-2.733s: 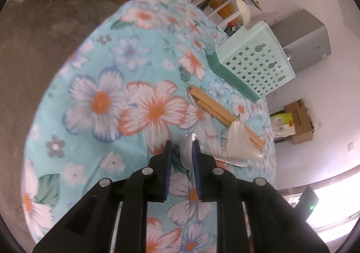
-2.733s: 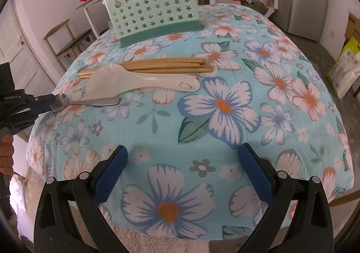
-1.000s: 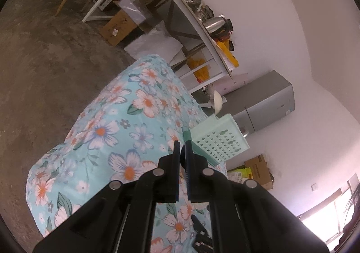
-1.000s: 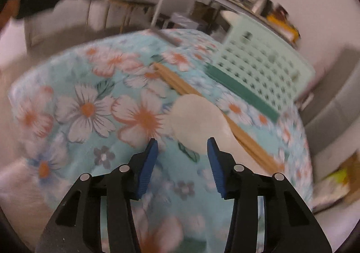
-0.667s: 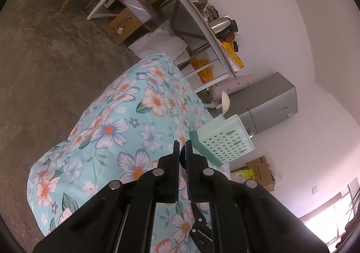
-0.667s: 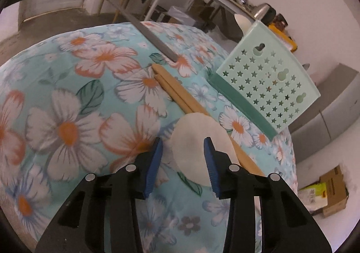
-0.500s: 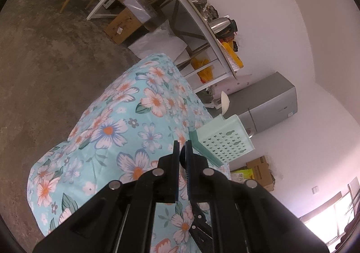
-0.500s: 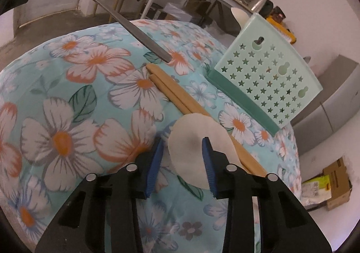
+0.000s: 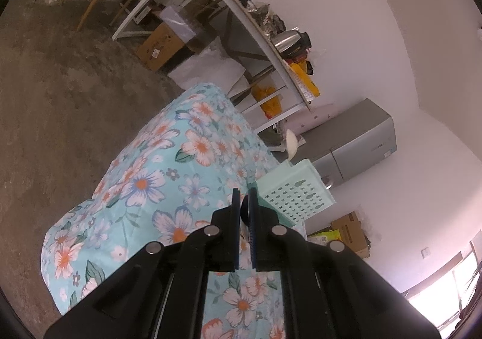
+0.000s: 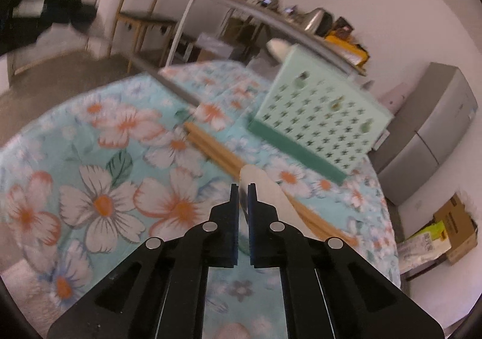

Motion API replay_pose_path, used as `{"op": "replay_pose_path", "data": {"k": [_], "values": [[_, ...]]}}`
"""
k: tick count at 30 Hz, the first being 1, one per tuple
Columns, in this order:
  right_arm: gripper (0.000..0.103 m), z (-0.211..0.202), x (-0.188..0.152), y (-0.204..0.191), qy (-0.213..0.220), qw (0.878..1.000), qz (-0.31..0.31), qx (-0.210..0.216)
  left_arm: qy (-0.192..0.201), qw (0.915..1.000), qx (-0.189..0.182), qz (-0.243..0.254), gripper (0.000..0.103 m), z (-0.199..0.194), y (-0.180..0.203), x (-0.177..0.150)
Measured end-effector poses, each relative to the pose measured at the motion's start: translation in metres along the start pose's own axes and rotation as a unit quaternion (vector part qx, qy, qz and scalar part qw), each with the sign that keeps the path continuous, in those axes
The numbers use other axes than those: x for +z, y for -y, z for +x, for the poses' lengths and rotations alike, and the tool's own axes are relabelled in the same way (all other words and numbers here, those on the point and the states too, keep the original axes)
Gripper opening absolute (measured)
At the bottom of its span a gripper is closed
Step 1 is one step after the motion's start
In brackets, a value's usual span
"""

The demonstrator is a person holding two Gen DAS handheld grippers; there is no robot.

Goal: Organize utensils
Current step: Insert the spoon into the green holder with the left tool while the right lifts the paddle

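Floral turquoise cloth covers the counter (image 10: 99, 158), which carries one mint-green perforated plastic utensil holder (image 10: 319, 119) and a bundle of wooden chopsticks (image 10: 217, 149); their exact count is unclear. At far left, the left gripper (image 10: 81, 20) holds one blurred metal spoon (image 10: 168, 83) above the cloth, its fingers (image 9: 253, 218) closed on the spoon's bowl. Further right, the right gripper (image 10: 243, 203) has its fingers (image 10: 233, 209) shut on one white plastic rice paddle (image 10: 265, 185), which overlaps the chopsticks before the holder.
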State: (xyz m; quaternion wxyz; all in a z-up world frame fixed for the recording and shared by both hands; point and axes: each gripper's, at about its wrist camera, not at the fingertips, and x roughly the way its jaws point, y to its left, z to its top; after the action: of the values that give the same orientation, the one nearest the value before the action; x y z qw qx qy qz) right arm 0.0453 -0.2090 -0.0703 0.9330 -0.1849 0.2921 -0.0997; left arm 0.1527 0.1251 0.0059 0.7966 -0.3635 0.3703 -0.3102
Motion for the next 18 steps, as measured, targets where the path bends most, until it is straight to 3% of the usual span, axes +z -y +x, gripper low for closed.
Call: {"op": "replay_pose_path", "data": {"k": [3,9,18], "values": [[0.001,-0.02,0.008,0.026,0.022,0.998,0.052,0.007,0.005,1.0,-0.005,0.006,0.004,-0.003,0.007,-0.001],[0.0,-0.057,0.016,0.093,0.062,0.984,0.165,0.028,0.013,0.9993,-0.019,0.029,0.004,-0.003,0.031,0.003],[0.0,-0.089,0.016,0.163,0.125,0.96,0.25,0.033,0.047,0.9893,-0.087,0.107,0.004,0.011,0.125,0.033]]}}
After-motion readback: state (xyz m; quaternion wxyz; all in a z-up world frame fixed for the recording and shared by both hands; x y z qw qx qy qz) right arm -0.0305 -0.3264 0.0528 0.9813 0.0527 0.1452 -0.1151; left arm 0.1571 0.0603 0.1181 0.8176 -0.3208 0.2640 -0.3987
